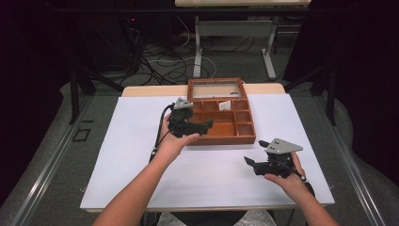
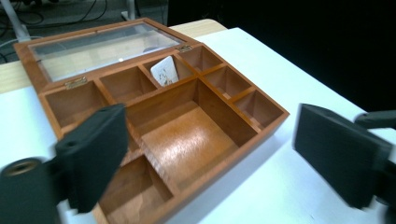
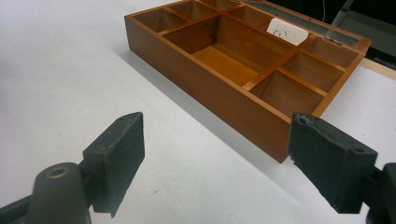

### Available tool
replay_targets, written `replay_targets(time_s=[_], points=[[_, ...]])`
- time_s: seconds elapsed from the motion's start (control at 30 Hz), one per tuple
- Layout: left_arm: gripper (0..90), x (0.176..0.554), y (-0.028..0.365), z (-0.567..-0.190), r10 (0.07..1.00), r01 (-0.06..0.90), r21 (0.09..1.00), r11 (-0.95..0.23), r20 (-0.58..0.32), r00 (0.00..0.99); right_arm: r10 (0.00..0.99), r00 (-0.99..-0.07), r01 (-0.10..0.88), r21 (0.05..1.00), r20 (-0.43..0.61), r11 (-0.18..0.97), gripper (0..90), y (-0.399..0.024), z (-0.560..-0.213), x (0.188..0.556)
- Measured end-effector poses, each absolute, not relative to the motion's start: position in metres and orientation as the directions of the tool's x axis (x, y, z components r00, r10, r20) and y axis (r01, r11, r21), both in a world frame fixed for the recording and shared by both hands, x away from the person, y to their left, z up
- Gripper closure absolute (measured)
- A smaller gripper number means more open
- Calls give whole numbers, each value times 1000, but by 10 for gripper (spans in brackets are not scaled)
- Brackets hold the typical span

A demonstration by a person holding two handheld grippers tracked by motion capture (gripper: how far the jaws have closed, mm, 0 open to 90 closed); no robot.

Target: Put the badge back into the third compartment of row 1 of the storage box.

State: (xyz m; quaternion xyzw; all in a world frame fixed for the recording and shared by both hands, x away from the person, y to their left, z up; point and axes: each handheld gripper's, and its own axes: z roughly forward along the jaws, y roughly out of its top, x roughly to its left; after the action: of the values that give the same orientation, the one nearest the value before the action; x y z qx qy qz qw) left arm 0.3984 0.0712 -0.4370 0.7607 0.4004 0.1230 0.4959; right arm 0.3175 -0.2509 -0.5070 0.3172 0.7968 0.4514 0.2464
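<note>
A brown wooden box (image 1: 221, 140) with several compartments stands at the far middle of the white table, its glass lid (image 1: 215, 89) folded back. A small white card (image 1: 225, 105) leans in one back compartment. My left gripper (image 1: 206, 125) hovers over the box's left front part, open and holding nothing. In the left gripper view the gripper (image 2: 217, 163) spans the big middle compartment of the box (image 2: 233, 154), with the card (image 2: 164, 72) beyond. My right gripper (image 1: 249, 162) is low over the table in front of the box's right corner, open and empty. Its own view has the gripper (image 3: 224, 163) facing the box wall (image 3: 210, 86) and the card (image 3: 287, 30).
A white sheet (image 1: 141, 155) covers the tabletop, with bare wood (image 1: 150, 90) showing along the far edge. Beyond the table are a desk frame (image 1: 233, 28) and loose cables (image 1: 164, 63) on the floor. Dark curtains close both sides.
</note>
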Motion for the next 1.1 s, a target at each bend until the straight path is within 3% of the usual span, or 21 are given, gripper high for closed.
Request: replay_targets(time_s=[0.63,1.1], points=[[4,339,134,-445,754,506,858,-90,-273,598,752,-656,310,885,-66,348,165,-255,-504,317],[4,315,173,-471,816,506,859,-78,-236,527,760,-648,323,885,-51,335,156,-258,-504,319]])
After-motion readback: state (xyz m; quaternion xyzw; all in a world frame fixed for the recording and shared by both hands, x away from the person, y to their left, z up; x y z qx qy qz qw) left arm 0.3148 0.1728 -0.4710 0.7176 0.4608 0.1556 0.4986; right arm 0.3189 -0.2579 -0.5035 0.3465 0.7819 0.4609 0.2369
